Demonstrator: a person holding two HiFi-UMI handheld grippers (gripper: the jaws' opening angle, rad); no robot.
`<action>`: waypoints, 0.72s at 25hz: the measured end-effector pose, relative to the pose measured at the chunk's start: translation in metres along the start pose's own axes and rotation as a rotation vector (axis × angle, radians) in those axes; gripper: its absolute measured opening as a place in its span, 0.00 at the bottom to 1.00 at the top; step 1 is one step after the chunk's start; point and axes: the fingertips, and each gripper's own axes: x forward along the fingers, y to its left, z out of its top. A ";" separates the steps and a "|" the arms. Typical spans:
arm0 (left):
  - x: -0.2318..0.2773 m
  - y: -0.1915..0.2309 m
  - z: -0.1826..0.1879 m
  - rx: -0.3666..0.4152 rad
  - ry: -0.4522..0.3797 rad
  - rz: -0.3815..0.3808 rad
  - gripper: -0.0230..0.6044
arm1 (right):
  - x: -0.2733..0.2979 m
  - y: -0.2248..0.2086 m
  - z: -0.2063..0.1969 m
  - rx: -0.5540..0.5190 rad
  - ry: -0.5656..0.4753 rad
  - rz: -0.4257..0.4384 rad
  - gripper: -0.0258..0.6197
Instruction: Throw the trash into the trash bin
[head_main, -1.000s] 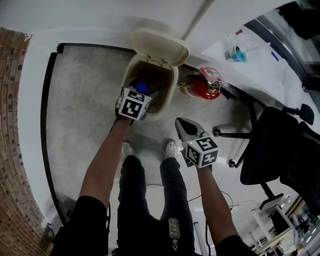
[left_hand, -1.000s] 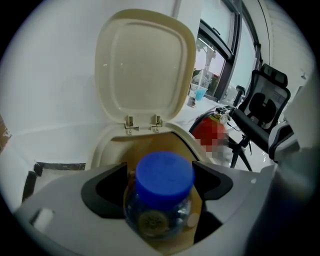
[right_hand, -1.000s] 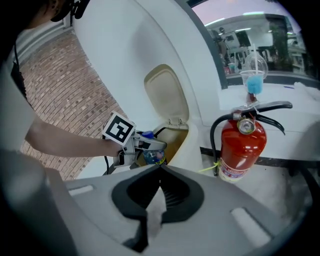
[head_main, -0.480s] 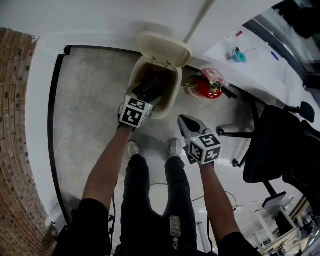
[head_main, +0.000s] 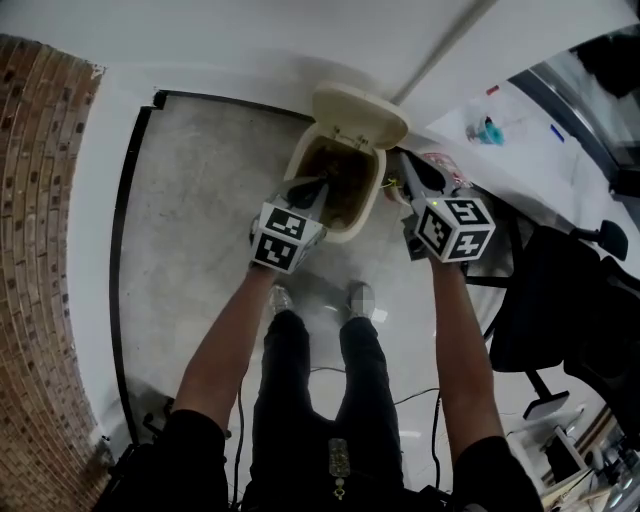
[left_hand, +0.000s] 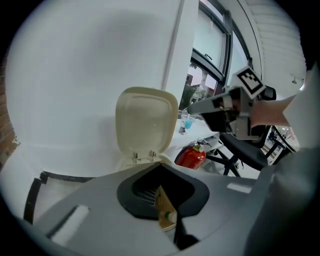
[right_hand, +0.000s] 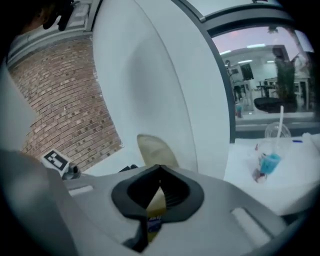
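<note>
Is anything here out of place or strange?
The red fire extinguisher seems to lie on its side on the floor beside the open trash bin; normally one stands upright or hangs.

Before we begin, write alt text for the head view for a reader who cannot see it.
A person stands over an open cream trash bin, the shut left gripper above its mouth and the right gripper beside its rim. A brick wall lines the left edge.
</note>
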 end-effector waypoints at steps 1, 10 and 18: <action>-0.002 0.000 0.004 -0.007 -0.003 -0.005 0.04 | 0.007 -0.004 0.019 -0.007 -0.025 -0.011 0.04; -0.016 0.004 0.006 -0.048 0.001 -0.017 0.04 | 0.050 -0.030 0.071 0.034 0.027 -0.026 0.04; -0.043 0.029 -0.023 -0.097 0.033 0.032 0.04 | 0.030 0.014 0.021 0.074 0.207 0.143 0.04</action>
